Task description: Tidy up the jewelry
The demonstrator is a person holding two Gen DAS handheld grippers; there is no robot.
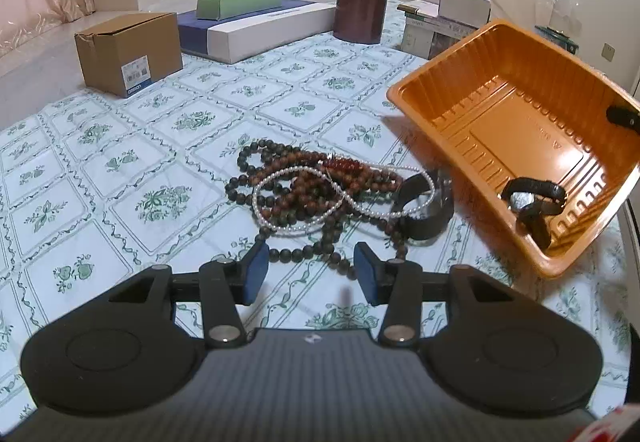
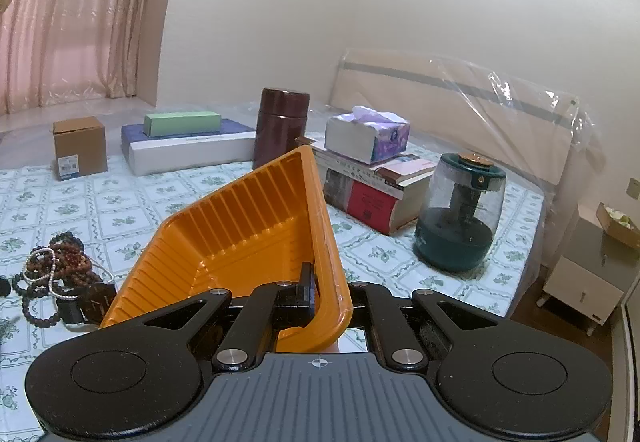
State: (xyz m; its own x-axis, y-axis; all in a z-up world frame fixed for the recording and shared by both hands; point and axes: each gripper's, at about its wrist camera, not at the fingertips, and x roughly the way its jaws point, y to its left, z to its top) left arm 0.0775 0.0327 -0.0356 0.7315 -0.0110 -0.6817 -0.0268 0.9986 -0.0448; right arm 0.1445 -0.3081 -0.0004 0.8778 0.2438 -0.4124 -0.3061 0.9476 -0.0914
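Note:
A tangle of dark and brown bead strings [image 1: 316,198] with a white pearl necklace [image 1: 288,198] lies on the patterned cloth, beside a black cuff bracelet [image 1: 424,206]. My left gripper [image 1: 310,274] is open and empty just in front of the pile. My right gripper [image 2: 326,292] is shut on the wall of an orange plastic tray [image 2: 248,226] and holds it tilted above the cloth. In the left wrist view the tray [image 1: 460,82] holds a black-strapped watch [image 1: 532,198] in its low corner. The bead pile also shows in the right wrist view [image 2: 60,266].
At the back stand a cardboard box [image 1: 128,50], a green box [image 1: 240,2] on a white-and-blue box [image 1: 260,30], a brown canister [image 1: 362,0], a tissue box [image 2: 366,136] on books [image 2: 372,190], and a dark green humidifier [image 2: 460,214]. A bedside cabinet [image 2: 592,278] stands right.

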